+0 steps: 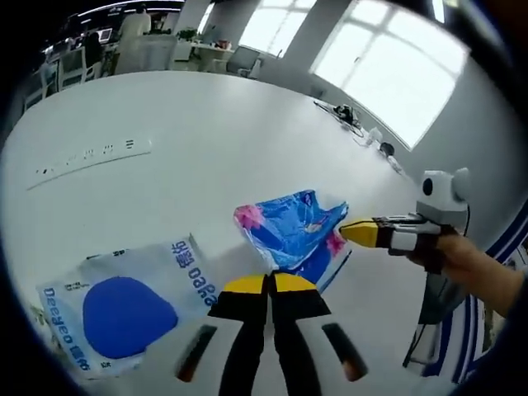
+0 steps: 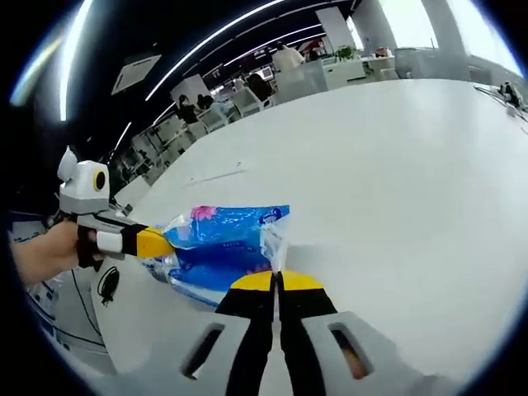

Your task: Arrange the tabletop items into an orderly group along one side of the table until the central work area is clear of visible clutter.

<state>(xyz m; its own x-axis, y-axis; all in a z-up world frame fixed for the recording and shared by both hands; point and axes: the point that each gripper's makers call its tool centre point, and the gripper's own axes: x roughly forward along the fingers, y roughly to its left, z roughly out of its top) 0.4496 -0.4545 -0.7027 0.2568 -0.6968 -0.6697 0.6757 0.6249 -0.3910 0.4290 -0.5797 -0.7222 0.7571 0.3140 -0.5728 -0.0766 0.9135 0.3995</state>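
Both tools pinch the blue bag (image 1: pixel 290 233) between them above the table (image 1: pixel 190 132): left tool (image 1: pixel 268 285) and right tool (image 2: pixel 277 282), jaws together on its edges. Beside the left tool, a white packet (image 1: pixel 124 301) lies flat, so tidying seems barely begun.

Large white table (image 1: pixel 206 140); bright windows (image 1: pixel 388 66); desks, chairs (image 2: pixel 247 99) beyond; ceiling light strips (image 2: pixel 223 37).
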